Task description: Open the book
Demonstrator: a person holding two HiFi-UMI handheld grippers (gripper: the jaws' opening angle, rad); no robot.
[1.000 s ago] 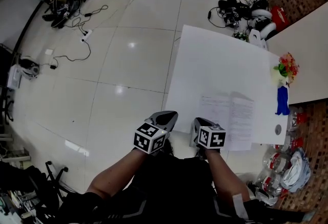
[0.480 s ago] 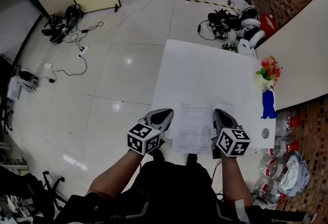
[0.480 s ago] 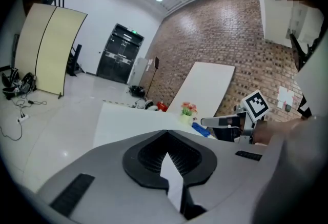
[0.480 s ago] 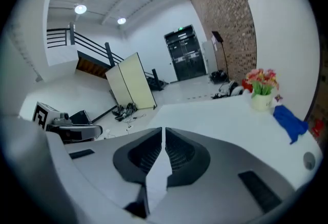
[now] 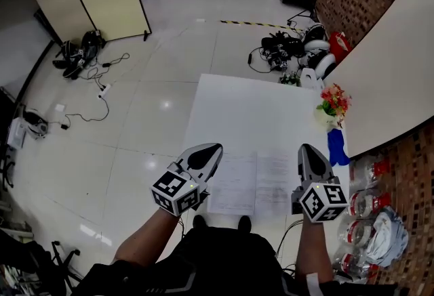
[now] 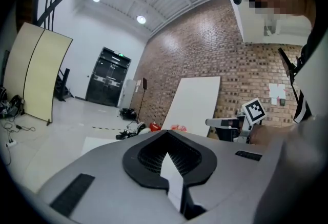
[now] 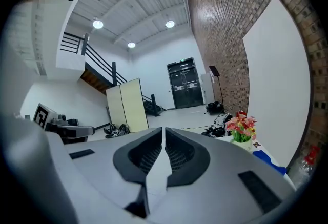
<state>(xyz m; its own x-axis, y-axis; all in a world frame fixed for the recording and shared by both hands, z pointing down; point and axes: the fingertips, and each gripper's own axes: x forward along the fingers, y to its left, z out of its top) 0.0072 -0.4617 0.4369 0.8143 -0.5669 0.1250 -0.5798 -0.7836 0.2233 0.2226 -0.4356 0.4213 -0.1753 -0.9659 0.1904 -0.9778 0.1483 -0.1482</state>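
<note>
Book — open flat, white printed pages.

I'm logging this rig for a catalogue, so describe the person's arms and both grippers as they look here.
The left gripper and the right gripper both have smooth grey shells that taper to a point, with black ribbed pads set in near the tip. Each carries a cube of black-and-white square markers at its rear. The person wears a dark top that leaves the forearms uncovered.
</note>
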